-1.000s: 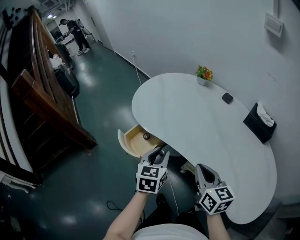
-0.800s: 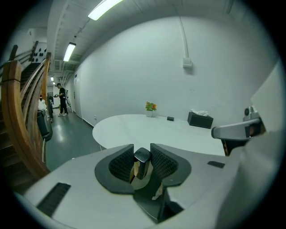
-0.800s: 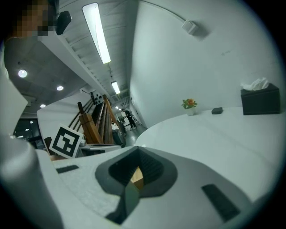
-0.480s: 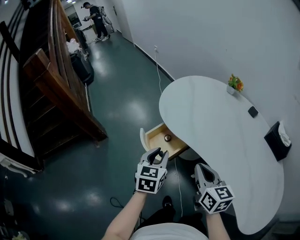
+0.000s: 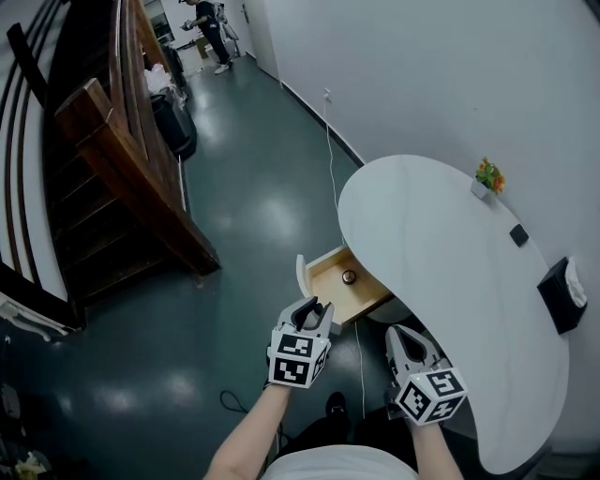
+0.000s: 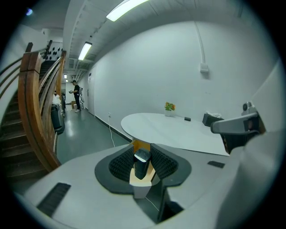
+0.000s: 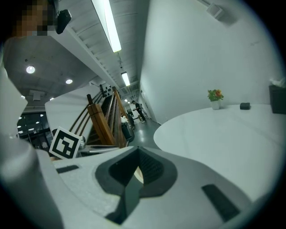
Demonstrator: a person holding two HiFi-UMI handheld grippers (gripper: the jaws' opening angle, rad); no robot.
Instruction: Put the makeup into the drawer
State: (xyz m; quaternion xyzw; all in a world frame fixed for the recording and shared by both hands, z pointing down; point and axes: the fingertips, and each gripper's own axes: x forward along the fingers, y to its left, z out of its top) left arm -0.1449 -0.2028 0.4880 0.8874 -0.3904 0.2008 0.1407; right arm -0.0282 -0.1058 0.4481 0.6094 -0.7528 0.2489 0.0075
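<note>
Noted left gripper (image 5: 310,309) with jaws pinching a small dark makeup tube (image 6: 142,163). Saw the tube standing on end between the two ribbed pads, pressed from both sides, jaws partly spread to its width. Could not make out any print on the tube.

Found the open drawer (image 5: 328,287) just ahead of the left jaws and lower, pulled out from under the white table (image 5: 450,272). Logged one small round item (image 5: 349,277) lying inside the drawer, beyond the left jaw tips and apart from the tube. Recorded the tube as not yet in the drawer: held in the jaws, short of the pale curved drawer front.

Noted right gripper (image 5: 402,336) beside the left jaws on their right, apart from them. Read its jaws as pressed together, with only a thin pale sliver showing between the pads and nothing gripped. Placed the table edge ahead and to the right of these jaws.

Spotted, far beyond the right jaws on the table, a small flower pot (image 5: 487,178), a small black item (image 5: 518,234) and a black tissue box (image 5: 561,298), all well apart from one another.

Marked a wooden staircase (image 5: 112,169) off to the left of the left jaws, on the dark green floor (image 5: 244,216). Saw a person (image 5: 208,23) standing far beyond both jaws, down the corridor.
</note>
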